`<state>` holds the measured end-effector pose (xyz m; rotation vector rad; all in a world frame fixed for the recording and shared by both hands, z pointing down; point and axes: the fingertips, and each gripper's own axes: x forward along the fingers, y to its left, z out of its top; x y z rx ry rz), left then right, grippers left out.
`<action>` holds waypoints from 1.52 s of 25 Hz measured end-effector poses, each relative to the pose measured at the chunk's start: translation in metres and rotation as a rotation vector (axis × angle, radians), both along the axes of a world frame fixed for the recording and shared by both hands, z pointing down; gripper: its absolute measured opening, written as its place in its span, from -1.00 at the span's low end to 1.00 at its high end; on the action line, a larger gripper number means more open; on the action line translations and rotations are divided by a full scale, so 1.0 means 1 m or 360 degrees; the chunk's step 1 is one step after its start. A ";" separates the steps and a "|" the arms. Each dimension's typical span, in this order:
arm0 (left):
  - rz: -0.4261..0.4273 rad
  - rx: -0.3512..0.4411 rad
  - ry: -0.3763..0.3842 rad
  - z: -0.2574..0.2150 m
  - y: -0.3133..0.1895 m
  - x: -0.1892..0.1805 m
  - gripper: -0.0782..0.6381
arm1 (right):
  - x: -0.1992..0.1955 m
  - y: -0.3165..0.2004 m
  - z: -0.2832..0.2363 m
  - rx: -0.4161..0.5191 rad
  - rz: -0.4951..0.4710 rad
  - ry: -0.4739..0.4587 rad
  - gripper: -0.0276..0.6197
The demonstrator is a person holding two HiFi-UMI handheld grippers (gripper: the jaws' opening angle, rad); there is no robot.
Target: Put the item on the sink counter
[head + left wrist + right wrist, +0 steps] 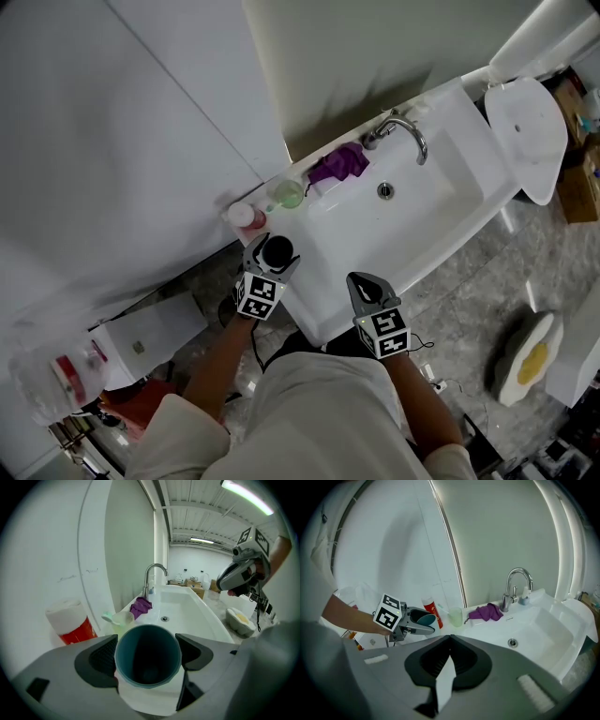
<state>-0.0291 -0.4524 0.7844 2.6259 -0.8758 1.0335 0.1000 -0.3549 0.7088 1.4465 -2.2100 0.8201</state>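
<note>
A teal cup sits mouth-up between the jaws of my left gripper, whose pads press on both its sides. From the head view the cup and left gripper hover over the near left corner of the white sink counter. The right gripper view shows the same cup held just in front of the red can. My right gripper is at the counter's front edge; its jaws are closed together with nothing in them.
On the counter's back ledge stand a red-and-white can, a pale green cup holding a toothbrush, a purple cloth and the faucet. A toilet is to the right. An egg-shaped cushion lies on the floor.
</note>
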 end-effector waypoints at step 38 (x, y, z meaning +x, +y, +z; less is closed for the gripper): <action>-0.0049 -0.0130 0.0035 0.033 -0.004 -0.002 0.47 | 0.006 -0.002 0.005 -0.0036 0.0061 -0.0013 -0.88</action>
